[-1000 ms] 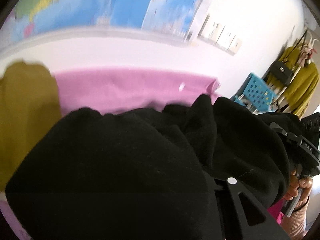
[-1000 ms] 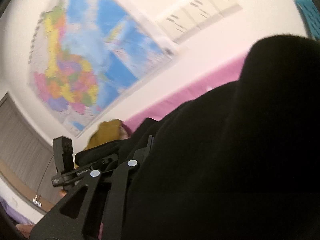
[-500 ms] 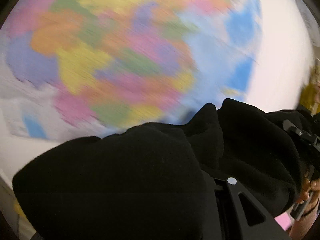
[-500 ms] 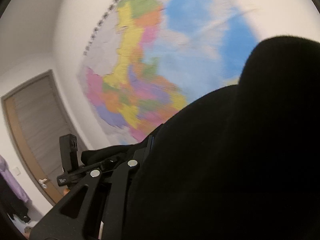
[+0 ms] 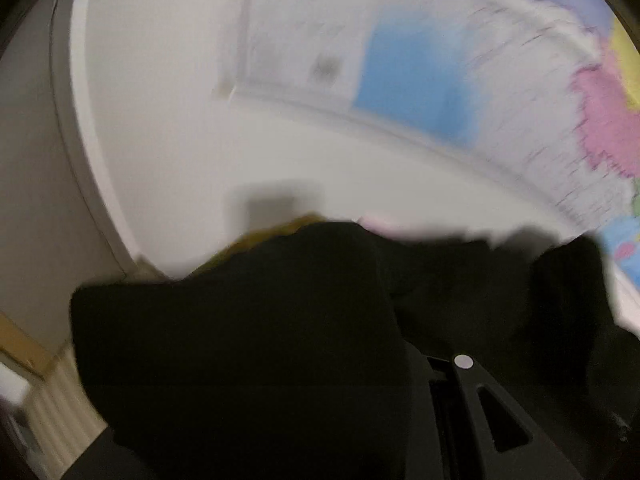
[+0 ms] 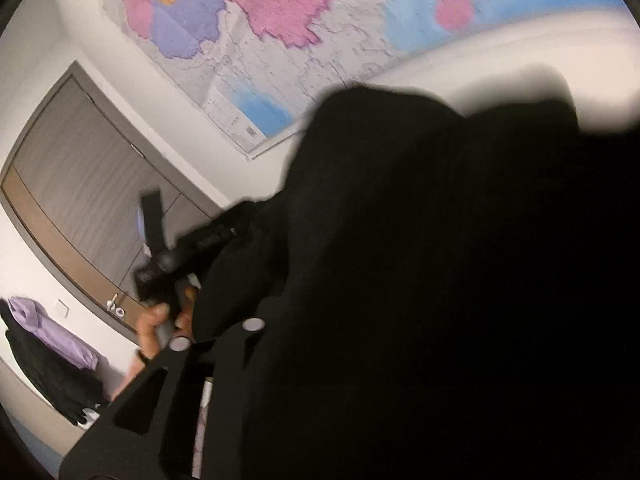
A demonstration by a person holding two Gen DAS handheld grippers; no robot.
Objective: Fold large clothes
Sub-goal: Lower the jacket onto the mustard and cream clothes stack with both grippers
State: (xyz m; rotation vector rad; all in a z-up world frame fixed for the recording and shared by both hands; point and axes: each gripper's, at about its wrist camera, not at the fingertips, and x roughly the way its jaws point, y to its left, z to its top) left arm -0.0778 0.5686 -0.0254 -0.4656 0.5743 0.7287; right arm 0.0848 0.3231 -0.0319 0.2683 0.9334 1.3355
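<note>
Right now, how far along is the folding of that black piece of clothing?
Early, it seems. Done: the black garment is picked up and bunched over both grippers. In hand: the left gripper and right gripper carry it in the air, both cameras facing the wall map, not a surface. Left: no neat fold shows; it needs laying flat and folding. The cloth hides the jaws.

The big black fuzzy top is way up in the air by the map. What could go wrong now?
The thick black fleece garment bunches over both wrist cameras, hiding the fingertips, so a slipping hold may go unnoticed. The left view is badly blurred from fast motion; a swing like that could shake the fabric loose. The left gripper and its hand sit close to the right gripper, so they might bump.
</note>
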